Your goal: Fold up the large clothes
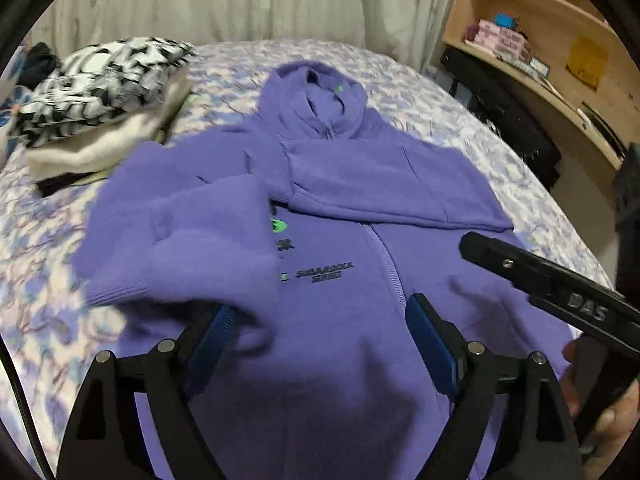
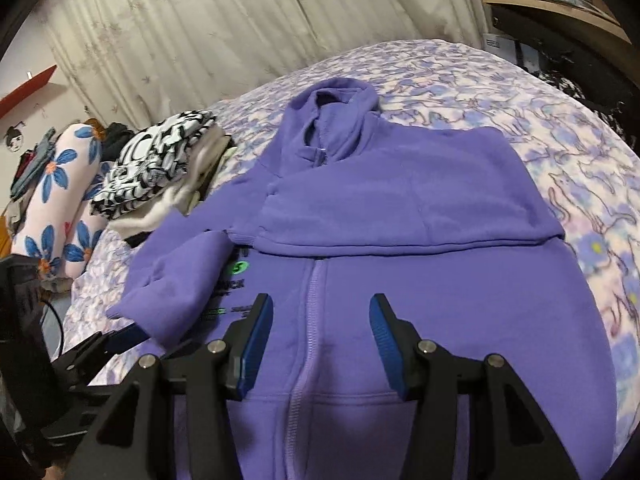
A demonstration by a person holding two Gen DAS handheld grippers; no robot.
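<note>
Our purple hoodie [image 2: 400,288] lies front-up on the bed [image 2: 560,128], hood [image 2: 336,120] at the far end, zip [image 2: 310,300] running toward us down the middle. The right sleeve [image 2: 400,208] is already folded flat across the chest, cuff near the zip, so that side looks done. The left sleeve [image 1: 208,240] is doubled over w/ its ribbed cuff toward the outer edge. It looks bulged and blurred in the left wrist view, so we judge it's mid-fold, not settled yet.

Left tool [image 1: 320,344] hovers low over the lower front, blue pads apart. The sleeve fabric sits right at its left pad, but we can't tell if it's touching. Right tool [image 2: 322,344] hangs over the zip near the hem, pads also apart, nothing between them.

Fabric is thick fleece, matte and soft, holds rounded folds rather than sharp creases. Cuffs are ribbed, zip tape stitched, dark & green print on the chest.

Beyond it, the bedsheet is pale w/ a lilac floral print. A stack of folded clothes [image 2: 160,168], black-white patterned piece on top, sits just beside the left shoulder. Curtain [image 2: 240,20] hangs behind, wooden shelves [image 1: 540,40] off to the right.
</note>
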